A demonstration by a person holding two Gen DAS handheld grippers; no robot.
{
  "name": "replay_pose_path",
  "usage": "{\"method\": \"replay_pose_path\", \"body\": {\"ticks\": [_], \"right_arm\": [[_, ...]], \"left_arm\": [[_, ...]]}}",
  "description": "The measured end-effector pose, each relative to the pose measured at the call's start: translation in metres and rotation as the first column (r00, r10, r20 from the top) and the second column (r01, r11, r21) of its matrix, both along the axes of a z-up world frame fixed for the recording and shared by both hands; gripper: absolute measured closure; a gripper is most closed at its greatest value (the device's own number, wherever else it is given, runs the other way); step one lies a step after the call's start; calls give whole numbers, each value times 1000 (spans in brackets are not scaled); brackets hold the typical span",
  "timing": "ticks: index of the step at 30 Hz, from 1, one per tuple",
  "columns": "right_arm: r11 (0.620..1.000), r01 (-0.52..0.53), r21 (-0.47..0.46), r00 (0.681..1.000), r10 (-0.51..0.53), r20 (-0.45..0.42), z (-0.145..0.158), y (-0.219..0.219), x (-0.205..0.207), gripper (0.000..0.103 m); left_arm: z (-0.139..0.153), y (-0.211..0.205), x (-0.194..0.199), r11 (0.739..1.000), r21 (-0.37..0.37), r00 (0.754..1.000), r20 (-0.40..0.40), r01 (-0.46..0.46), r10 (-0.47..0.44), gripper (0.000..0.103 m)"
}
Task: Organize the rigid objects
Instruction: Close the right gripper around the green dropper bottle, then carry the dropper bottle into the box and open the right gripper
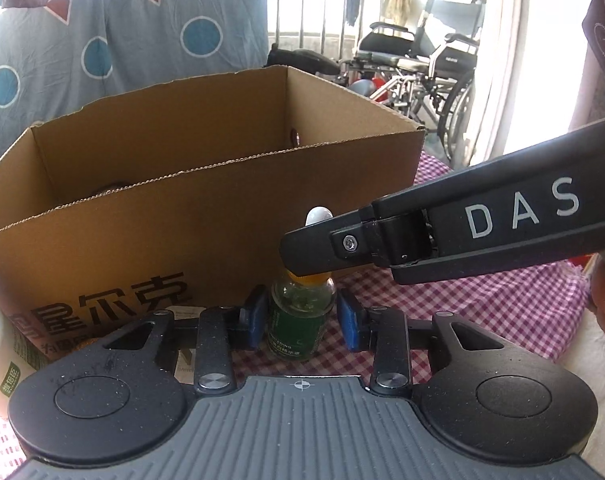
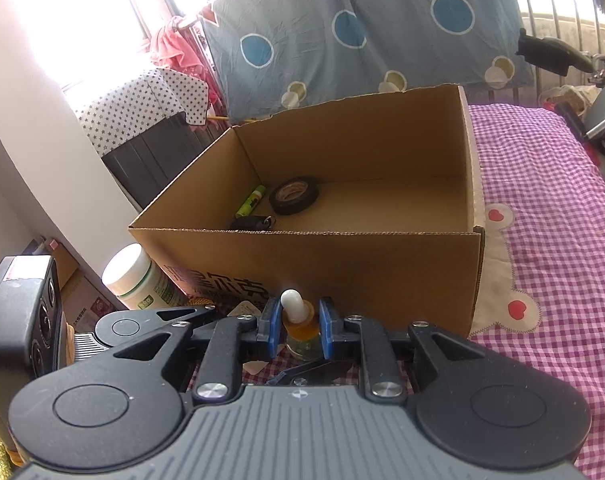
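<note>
Small glass dropper bottle (image 1: 298,322) standing upright on the checked cloth (image 1: 482,304), just in front of the cardboard box (image 1: 206,208), at 6 o'clock of its near wall.

Left gripper (image 1: 298,322) open wide, blue pads (image 1: 252,320) flanking the bottle body at 9 and 3 o'clock, both apart from the glass. Holding nothing.

Right gripper (image 2: 300,322) coming in from 3 o'clock in the left view, narrowed around the amber neck and white rubber bulb (image 2: 291,302). Pads very near the collar; cannot tell whether touching or clamped.

Handling judgement: light, stiff, glass, so fragile and probably slick. Bulb soft, squashes and slips, bad grip point. Tall and narrow, tips easily if nudged sideways. Best hold likely on the rigid collar below the bulb or the labelled body, moderate squeeze, lift straight up.

Box open on top, already holding a black tape roll (image 2: 294,195), a green tube (image 2: 249,201) and a dark key fob (image 2: 248,223) toward its 9 o'clock end. Free floor toward 3 o'clock. White jar (image 2: 136,280) outside the box, at 9 o'clock of the bottle.
</note>
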State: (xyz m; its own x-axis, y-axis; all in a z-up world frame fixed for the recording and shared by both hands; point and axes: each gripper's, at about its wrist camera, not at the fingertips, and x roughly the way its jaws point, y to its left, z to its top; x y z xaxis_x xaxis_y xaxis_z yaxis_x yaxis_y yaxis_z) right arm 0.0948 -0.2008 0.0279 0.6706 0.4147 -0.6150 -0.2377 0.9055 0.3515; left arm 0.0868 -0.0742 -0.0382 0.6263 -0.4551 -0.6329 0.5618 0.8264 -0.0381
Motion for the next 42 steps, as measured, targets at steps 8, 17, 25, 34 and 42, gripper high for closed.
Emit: {"method": "replay_pose_path", "body": {"ticks": [8,17,25,34,42], "right_arm": [[999,-18,-38,1000,18,3,0,7,4,81],[996,-68,-58,993,73,93,49,16,-17,81],[983,-173,-54,952,181,247,115,26,11,81],[971,-236,-26,963,237,128,99,40,122,81],[967,-253,5,967,253,-33,47,52,188,81]], "left_arm": [[1,0,2,1000,-9,1000,-7,2,-2,71],[49,9,-24,1000,4,995,96,0,0,72],[121,26,9,999,-21,988,147,-40,43,72],[102,28,103,991,31,990,-49,-132,133,72],[65,30,150,975,130,963,-175,-181,203,70]]}}
